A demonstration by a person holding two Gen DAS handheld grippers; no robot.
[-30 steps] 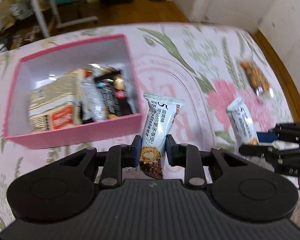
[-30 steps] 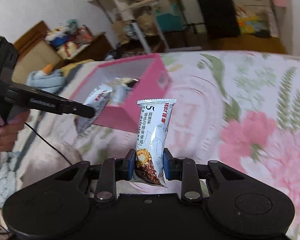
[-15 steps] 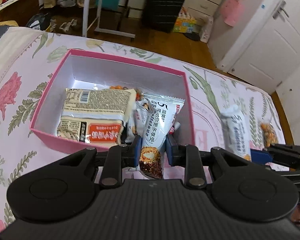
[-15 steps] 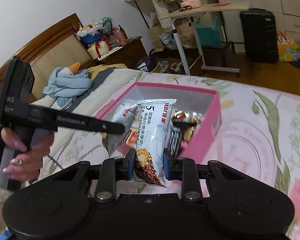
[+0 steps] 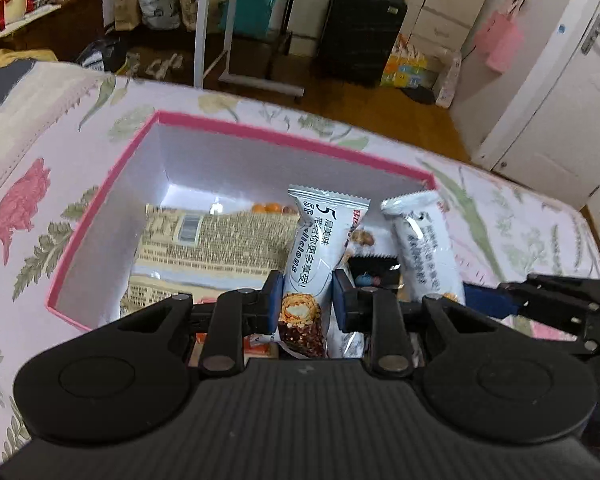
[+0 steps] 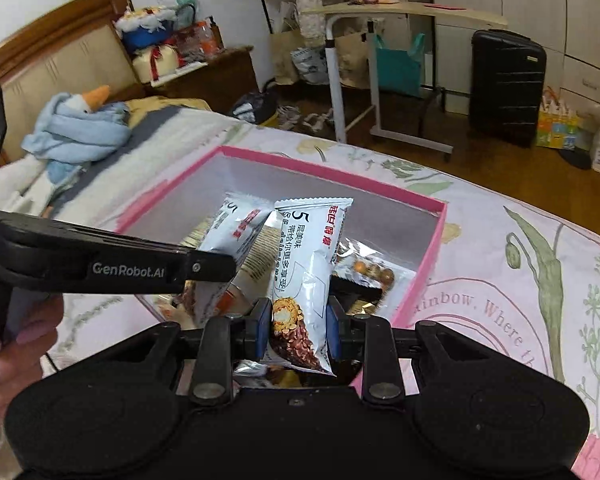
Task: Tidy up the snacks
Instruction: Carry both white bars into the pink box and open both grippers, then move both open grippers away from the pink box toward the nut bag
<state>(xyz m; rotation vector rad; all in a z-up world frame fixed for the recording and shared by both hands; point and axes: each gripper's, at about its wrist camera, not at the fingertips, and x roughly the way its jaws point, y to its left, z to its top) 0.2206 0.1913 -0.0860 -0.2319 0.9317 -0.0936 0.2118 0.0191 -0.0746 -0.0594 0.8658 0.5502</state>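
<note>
A pink box [image 5: 100, 216] with white inner walls lies on the floral bedspread and holds several snack packs. My left gripper [image 5: 306, 300] is shut on a white snack bar [image 5: 320, 240] that stands upright over the box's middle. In the right wrist view my right gripper [image 6: 298, 326] is shut on a second white snack bar [image 6: 304, 264], held over the box's near right corner. The left gripper [image 6: 220, 268] reaches in from the left there, its bar [image 6: 232, 232] tilted beside mine. The right gripper [image 5: 484, 302] and its bar [image 5: 424, 248] show at the right in the left wrist view.
Inside the box lie a large beige pack [image 5: 220, 248], dark packets [image 5: 376, 276] and a clear packet of nuts [image 6: 372, 272]. A person's hand [image 6: 16, 348] grips the left handle. A plush goose [image 6: 80, 128] lies by the headboard; past the bed edge stand a side table and a suitcase [image 6: 504, 84].
Both grippers have carried their white bars across the bedspread to the pink box. The box, earlier ahead of them, now lies directly under both bars.
</note>
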